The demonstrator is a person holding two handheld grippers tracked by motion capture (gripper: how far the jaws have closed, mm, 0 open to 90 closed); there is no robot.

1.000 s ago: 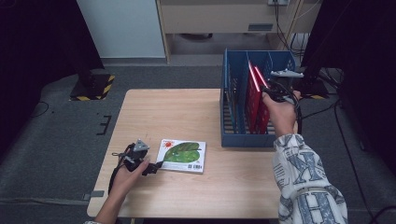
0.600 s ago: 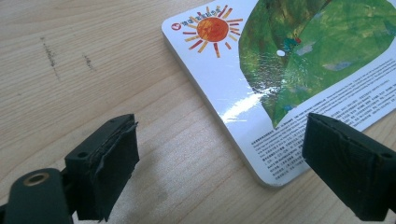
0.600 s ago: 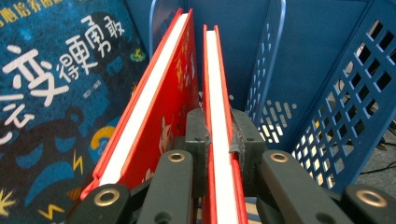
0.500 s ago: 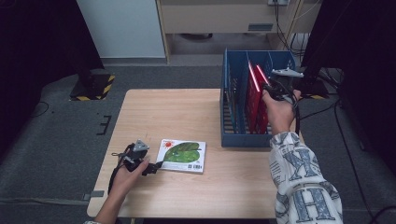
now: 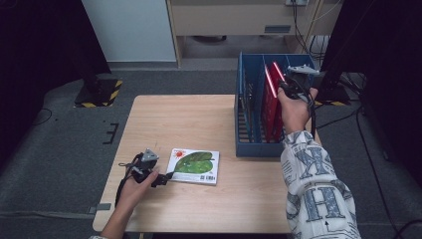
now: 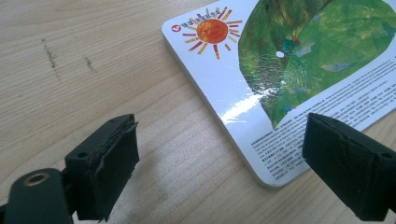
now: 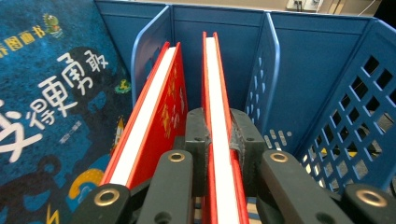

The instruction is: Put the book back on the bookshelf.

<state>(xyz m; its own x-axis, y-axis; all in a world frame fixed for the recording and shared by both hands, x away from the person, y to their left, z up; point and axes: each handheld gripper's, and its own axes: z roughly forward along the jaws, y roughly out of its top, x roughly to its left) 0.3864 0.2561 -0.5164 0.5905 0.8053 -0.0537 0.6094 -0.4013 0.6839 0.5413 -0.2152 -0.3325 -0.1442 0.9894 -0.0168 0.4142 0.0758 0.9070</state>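
Right now my right tongs [image 7: 219,140] are clamped on the top edge of a red picture book [image 7: 217,93], which stands upright in a slot of the blue file rack [image 5: 249,144] at the upper right of the high view. A second red book [image 7: 149,116] leans in the slot just beside it, and a dark blue book [image 7: 51,107] fills the left of the right gripper view. The held book's long axis runs straight away from the tongs, in line with the slot walls, so I judge any move must go along that line, up or down, not sideways.

My left tongs [image 6: 224,163] stand apart, low over the tabletop [image 5: 199,124], with the near corner of the green leaf book [image 6: 299,70] lying flat between them, untouched. That book lies toward the upper right of the left gripper view.

Compared with a second ago, my right hand [image 5: 293,107] has barely shifted at the rack; the left side looks unchanged.
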